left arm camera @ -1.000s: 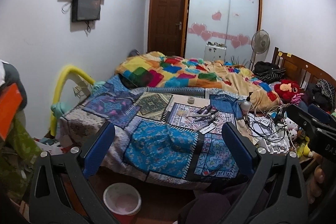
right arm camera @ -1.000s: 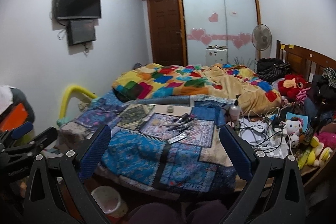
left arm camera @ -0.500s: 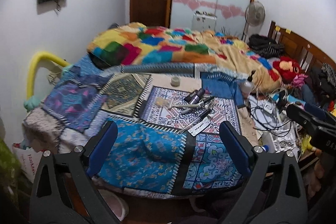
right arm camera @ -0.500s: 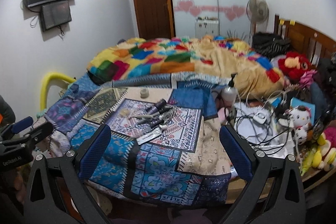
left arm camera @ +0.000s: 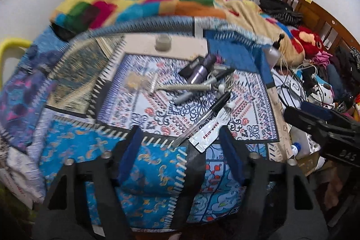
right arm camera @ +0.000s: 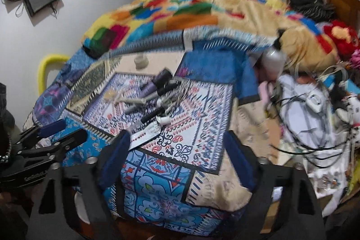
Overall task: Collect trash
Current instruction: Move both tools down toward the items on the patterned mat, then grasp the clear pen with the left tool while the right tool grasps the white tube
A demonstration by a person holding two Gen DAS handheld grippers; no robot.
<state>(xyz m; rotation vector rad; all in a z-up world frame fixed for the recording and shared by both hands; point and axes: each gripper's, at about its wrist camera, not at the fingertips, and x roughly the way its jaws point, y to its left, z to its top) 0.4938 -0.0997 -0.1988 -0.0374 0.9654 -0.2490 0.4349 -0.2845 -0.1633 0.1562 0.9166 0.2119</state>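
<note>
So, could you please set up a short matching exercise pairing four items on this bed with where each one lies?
Things:
1. white sachet
2. small round jar
3. pump bottle
4. tangled cables

Places:
A. far side of the item pile
B. nearest the left gripper
C. right side of the bed
D. beside the beige blanket

Pairs: 1-B, 2-A, 3-D, 4-C

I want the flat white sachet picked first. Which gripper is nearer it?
Left. The sachet lies just ahead of the left gripper, near its right finger; from the right gripper it sits off beyond the left finger.
</note>
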